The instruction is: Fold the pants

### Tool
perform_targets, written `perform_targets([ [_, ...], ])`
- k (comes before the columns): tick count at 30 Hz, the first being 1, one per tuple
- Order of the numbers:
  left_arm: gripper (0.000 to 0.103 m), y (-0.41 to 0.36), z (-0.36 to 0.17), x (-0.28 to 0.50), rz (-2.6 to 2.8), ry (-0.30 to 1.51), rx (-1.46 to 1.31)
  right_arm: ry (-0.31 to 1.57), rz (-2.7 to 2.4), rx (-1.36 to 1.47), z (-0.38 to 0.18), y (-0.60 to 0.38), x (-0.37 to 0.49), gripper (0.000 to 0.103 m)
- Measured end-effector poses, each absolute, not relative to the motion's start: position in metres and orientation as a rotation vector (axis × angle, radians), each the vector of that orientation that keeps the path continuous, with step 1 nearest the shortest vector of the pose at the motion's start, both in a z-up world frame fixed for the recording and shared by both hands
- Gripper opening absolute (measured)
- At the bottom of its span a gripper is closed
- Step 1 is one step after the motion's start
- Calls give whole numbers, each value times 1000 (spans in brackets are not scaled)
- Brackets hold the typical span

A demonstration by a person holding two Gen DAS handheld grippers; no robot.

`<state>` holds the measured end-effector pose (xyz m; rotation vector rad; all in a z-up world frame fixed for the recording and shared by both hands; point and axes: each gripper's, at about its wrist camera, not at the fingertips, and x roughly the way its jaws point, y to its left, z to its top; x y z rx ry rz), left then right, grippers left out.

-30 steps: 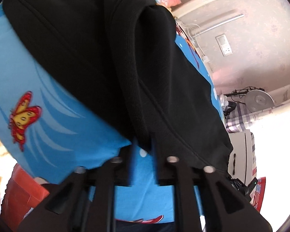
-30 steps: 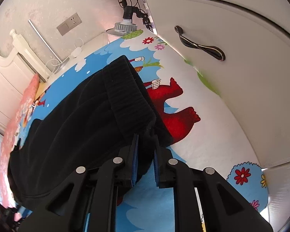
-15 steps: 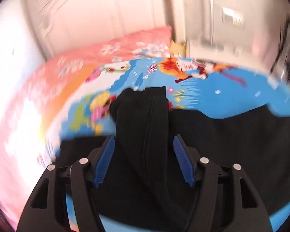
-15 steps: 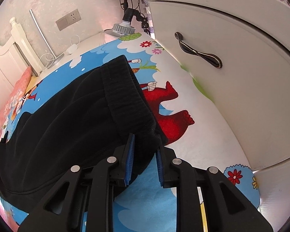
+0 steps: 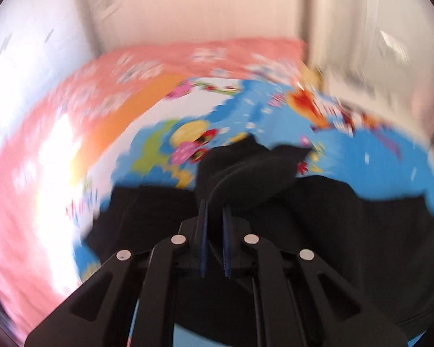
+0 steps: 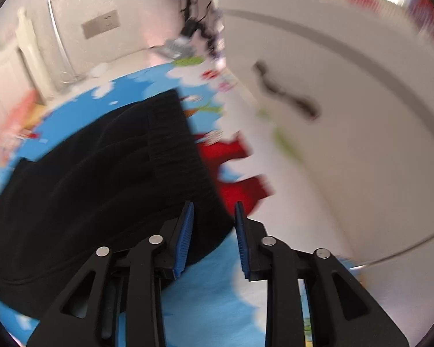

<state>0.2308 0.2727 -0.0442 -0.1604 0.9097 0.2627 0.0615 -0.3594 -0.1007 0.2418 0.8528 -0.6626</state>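
Black pants (image 5: 318, 217) lie spread on a bed with a blue cartoon sheet (image 5: 361, 156). My left gripper (image 5: 215, 205) is shut on a raised fold of the pants (image 5: 254, 173), which bunches up just beyond the pads; this view is blurred. In the right wrist view the pants (image 6: 101, 179) stretch away to the left, and the ribbed waistband (image 6: 173, 144) runs down between the fingers. My right gripper (image 6: 212, 211) has its jaws opening, with the waistband corner lying loose between the blue pads (image 6: 185, 225).
A pink flowered cover (image 5: 130, 72) lies at the far end of the bed by white doors. A white cabinet (image 6: 361, 159) with a dark handle (image 6: 286, 98) stands close on the right of the bed. A wall socket (image 6: 101, 24) and cables are at the back.
The left gripper swung from the pants' edge to face the pink cover, opened wide around a fold, then shut on it and rose. The right gripper's pads spread off the waistband.
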Motion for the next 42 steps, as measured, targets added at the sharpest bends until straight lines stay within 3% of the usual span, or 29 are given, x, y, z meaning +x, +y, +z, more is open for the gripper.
perform_targets([
  [1,8,294,-52,214,264,901,-276,826,-718,196,-94,-355,59,31],
  [3,9,334,-85,185,258,920,-467,741,-769,139,-72,-345,54,61],
  [4,9,345,-107,175,247,963,-502,683,-756,132,-58,-338,52,68],
  [6,14,356,-128,160,212,962,-567,603,-688,102,-37,-315,54,70],
  [9,46,362,-128,147,232,913,-573,562,-434,59,-24,-251,75,70],
  [14,54,338,-102,150,248,868,-375,674,21,-50,-49,-122,122,70],
  [16,63,308,-82,152,225,825,-184,723,125,-95,-64,-74,142,69],
  [19,67,251,-67,159,140,773,177,768,201,-159,-84,-18,169,69],
  [26,67,202,-109,231,21,867,643,856,176,-282,-126,8,197,70],
  [27,59,203,-115,238,7,893,663,846,175,-256,-128,2,195,77],
  [28,31,204,-120,244,2,921,692,848,161,-263,-129,-1,196,78],
  [30,25,218,-111,247,36,908,685,863,161,-275,-128,1,198,78],
  [32,22,248,-89,247,73,886,523,872,152,-292,-127,9,199,78],
  [35,20,348,-57,229,166,836,-2,836,199,-249,-105,15,202,78],
  [37,16,409,-70,213,184,823,-272,756,271,-271,-83,33,213,78],
  [42,15,465,-114,188,107,829,-537,660,332,-378,-65,93,265,80],
])
